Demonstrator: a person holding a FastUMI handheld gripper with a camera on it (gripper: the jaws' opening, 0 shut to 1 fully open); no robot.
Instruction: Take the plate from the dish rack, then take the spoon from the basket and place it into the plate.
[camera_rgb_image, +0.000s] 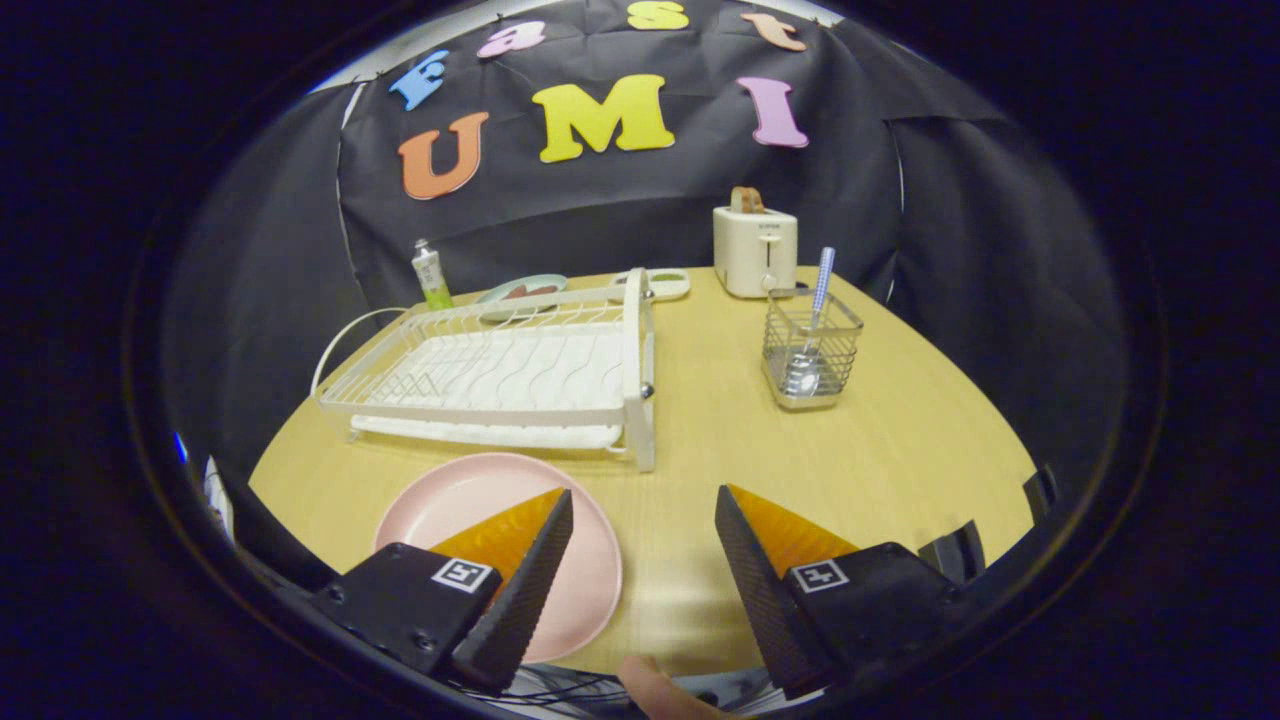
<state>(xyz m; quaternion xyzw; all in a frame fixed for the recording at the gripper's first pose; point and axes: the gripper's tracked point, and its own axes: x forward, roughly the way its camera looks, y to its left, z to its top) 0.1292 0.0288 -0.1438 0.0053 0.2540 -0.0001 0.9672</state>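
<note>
Spread fingers (645, 500) (holding nothing) above plate (470, 500); dish rack (500, 375), basket (810, 350) beyond.

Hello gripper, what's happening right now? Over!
Hand-held gripper open, holding nothing. Pink plate out of dish rack, flat on table under one finger. Spoon standing in wire basket beyond fingers. Path there clear.

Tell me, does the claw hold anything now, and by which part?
Nothing is held. The claw is open above the table; the pink plate lies under one finger.
</note>
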